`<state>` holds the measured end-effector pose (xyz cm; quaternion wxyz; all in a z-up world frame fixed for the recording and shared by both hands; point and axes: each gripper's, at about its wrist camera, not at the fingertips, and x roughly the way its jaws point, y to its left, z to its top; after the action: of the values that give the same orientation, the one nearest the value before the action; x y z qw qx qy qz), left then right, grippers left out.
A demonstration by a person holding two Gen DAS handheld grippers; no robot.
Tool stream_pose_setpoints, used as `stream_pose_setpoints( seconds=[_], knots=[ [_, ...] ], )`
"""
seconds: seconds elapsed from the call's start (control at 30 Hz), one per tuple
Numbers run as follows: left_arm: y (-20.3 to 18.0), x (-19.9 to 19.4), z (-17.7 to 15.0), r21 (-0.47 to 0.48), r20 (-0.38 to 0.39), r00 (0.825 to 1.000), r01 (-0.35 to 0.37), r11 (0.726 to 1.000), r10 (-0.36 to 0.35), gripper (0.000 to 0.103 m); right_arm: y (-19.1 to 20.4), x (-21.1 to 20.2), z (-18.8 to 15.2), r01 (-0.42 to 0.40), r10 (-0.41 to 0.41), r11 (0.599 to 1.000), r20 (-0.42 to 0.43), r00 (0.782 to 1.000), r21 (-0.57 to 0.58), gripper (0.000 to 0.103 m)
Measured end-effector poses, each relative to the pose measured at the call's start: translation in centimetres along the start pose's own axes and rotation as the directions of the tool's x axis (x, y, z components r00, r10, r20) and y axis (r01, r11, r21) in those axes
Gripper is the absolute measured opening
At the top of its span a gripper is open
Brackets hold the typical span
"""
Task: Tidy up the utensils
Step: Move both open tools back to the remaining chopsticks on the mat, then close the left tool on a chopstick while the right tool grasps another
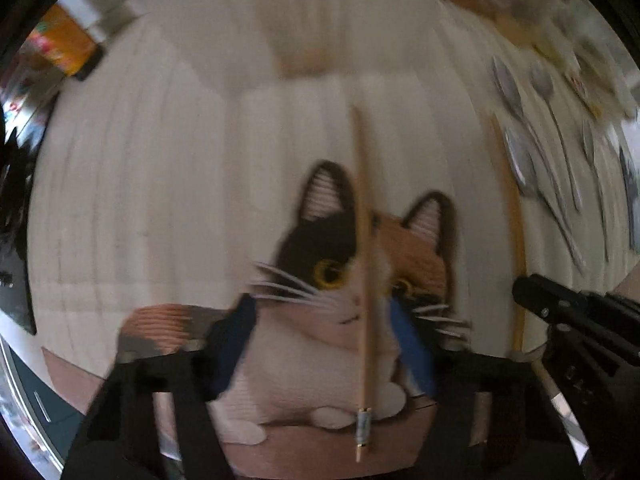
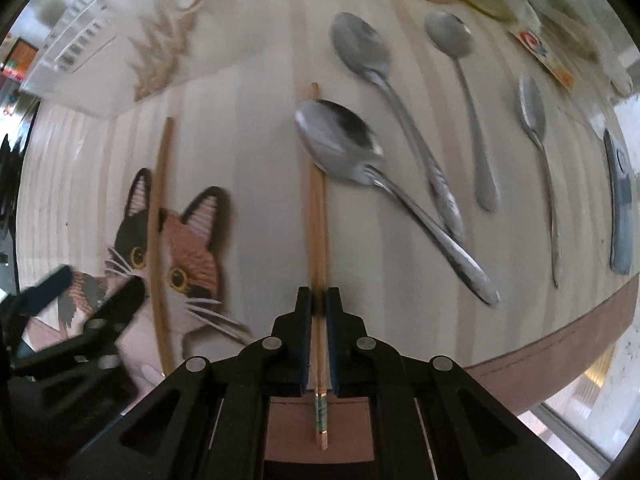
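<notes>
mat (image 2: 260,160): two chopsticks (image 2: 318,216), four spoons (image 2: 340,148)

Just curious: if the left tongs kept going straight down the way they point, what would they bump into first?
Probably the wooden chopstick lying between their open fingers, then the cat-print mat under it. The picture is blurred, so depth is unclear.

Left view blurred (far clutter (image 1: 520,12) unreadable).

I see one wooden chopstick (image 2: 318,240) lying lengthwise between my right jaws, another chopstick (image 1: 365,280) between my left jaws. Four steel spoons (image 2: 376,184) lie right of the right jaws.
</notes>
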<state>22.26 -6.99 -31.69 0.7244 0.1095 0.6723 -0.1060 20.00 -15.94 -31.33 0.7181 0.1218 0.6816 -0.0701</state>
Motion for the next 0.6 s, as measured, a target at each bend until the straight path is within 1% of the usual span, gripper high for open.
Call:
stream_pose_setpoints(
  seconds=[0.03, 0.07, 0.1, 0.13, 0.23, 0.37, 0.53, 0.6],
  knots=[
    [-0.1, -0.2, 0.0, -0.001, 0.017, 1.0, 0.005, 1.0, -0.005, 0.043, -0.2, -0.1, 0.0, -0.005, 0.005, 1.0, -0.002, 1.0, 0.006, 0.007],
    [-0.1, -0.2, 0.0, 0.005, 0.008, 1.0, 0.01, 1.0, -0.01, 0.032, -0.5, -0.2, -0.1, -0.011, 0.011, 1.0, -0.002, 1.0, 0.013, 0.007],
    [0.0, -0.2, 0.0, 0.002, -0.002, 1.0, 0.022, 1.0, -0.022, 0.024, -0.7, -0.2, -0.2, -0.013, 0.013, 1.0, -0.003, 1.0, 0.013, 0.007],
    [0.3, -0.3, 0.0, -0.013, -0.012, 1.0, 0.016, 1.0, -0.016, 0.006, -0.6, -0.3, -0.2, -0.012, 0.012, 1.0, -0.003, 1.0, 0.012, 0.007],
    [2.0, -0.2, -0.2, -0.061, -0.026, 0.999, 0.018, 0.998, -0.02, 0.005, -0.5, -0.3, -0.3, -0.006, 0.006, 1.0, 0.001, 1.0, 0.01, 0.008],
    [4.2, -0.1, -1.0, -0.111, -0.045, 0.999, 0.002, 0.994, -0.007, 0.005, 1.2, -0.4, -0.7, 0.026, -0.026, 0.999, 0.003, 1.0, -0.027, 0.007],
    [5.5, -0.1, -2.2, -0.131, -0.066, 0.998, 0.007, 0.991, -0.016, 0.005, 3.5, -0.3, -2.9, -0.036, 0.032, 0.997, -0.049, 0.998, -0.073, 0.007],
    [5.6, -0.2, -2.7, -0.134, -0.063, 0.998, 0.008, 0.991, -0.017, 0.005, 4.2, -0.3, -3.6, -0.035, 0.03, 0.995, -0.054, 0.998, -0.093, 0.007]
  ],
)
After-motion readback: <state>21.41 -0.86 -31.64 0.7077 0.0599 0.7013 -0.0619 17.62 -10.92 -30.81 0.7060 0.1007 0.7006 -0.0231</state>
